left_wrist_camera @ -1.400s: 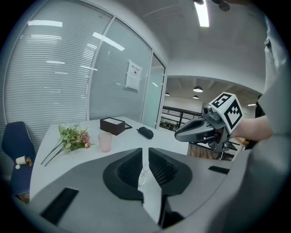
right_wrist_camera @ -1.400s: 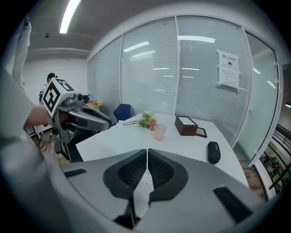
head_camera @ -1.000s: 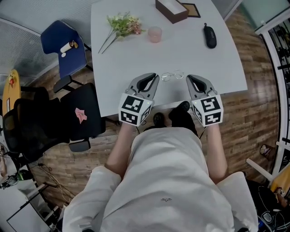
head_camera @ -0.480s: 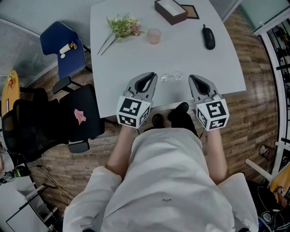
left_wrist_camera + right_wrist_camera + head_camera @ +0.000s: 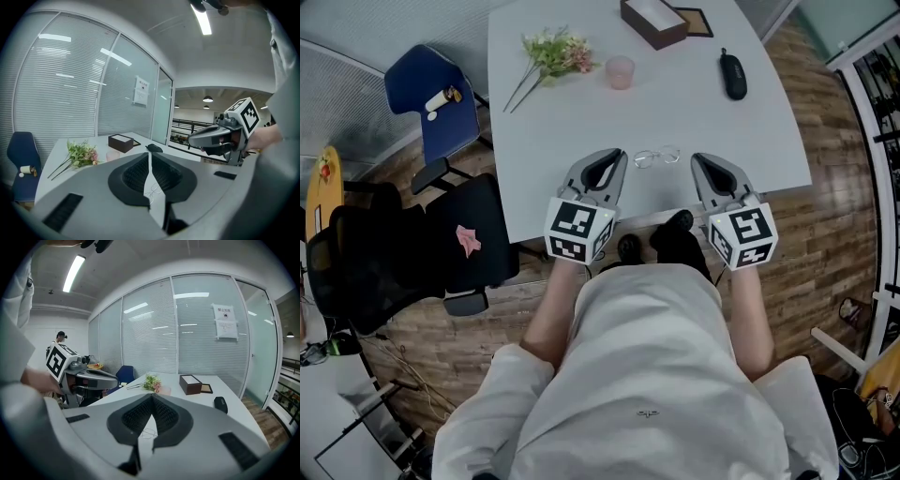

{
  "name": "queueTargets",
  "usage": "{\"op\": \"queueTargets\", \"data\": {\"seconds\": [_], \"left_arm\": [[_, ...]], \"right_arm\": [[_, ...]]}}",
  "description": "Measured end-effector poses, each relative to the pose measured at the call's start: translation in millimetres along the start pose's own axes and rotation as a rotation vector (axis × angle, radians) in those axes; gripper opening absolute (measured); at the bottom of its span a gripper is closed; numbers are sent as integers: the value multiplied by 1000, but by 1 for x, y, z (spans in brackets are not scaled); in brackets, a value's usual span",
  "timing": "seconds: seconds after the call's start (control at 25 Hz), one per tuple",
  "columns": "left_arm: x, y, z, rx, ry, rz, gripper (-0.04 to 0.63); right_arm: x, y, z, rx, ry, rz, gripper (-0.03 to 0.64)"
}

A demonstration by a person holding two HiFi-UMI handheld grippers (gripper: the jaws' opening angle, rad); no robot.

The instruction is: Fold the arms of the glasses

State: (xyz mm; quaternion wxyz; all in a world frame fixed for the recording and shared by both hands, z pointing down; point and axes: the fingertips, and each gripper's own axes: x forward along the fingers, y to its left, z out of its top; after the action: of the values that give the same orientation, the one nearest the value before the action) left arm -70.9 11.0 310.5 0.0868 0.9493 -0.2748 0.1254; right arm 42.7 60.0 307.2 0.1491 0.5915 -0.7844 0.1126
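The thin wire-framed glasses (image 5: 656,157) lie on the white table (image 5: 581,122) near its front edge, arms spread. My left gripper (image 5: 619,155) hovers just to their left, shut with nothing in it. My right gripper (image 5: 698,159) hovers just to their right, also shut and empty. In the left gripper view the glasses (image 5: 153,191) show through the slit below the shut jaws of my left gripper (image 5: 149,152), with the right gripper (image 5: 220,138) off to the side. In the right gripper view the glasses (image 5: 149,433) lie under my right gripper (image 5: 152,395).
Farther back on the table are a flower bunch (image 5: 553,52), a pink cup (image 5: 621,71), a brown box (image 5: 654,21) and a black case (image 5: 732,75). A blue chair (image 5: 431,98) and a black chair (image 5: 412,248) stand to the left.
My right gripper has risen slightly and shifted a little to the right. The left gripper and the glasses stay where they were.
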Motion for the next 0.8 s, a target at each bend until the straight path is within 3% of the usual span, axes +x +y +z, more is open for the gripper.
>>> {"op": "queueTargets", "data": {"seconds": [0.8], "left_arm": [[1,-1,2,21,-6,-1,20]], "right_arm": [[-1,-4,-5,12,3,2,3]]}}
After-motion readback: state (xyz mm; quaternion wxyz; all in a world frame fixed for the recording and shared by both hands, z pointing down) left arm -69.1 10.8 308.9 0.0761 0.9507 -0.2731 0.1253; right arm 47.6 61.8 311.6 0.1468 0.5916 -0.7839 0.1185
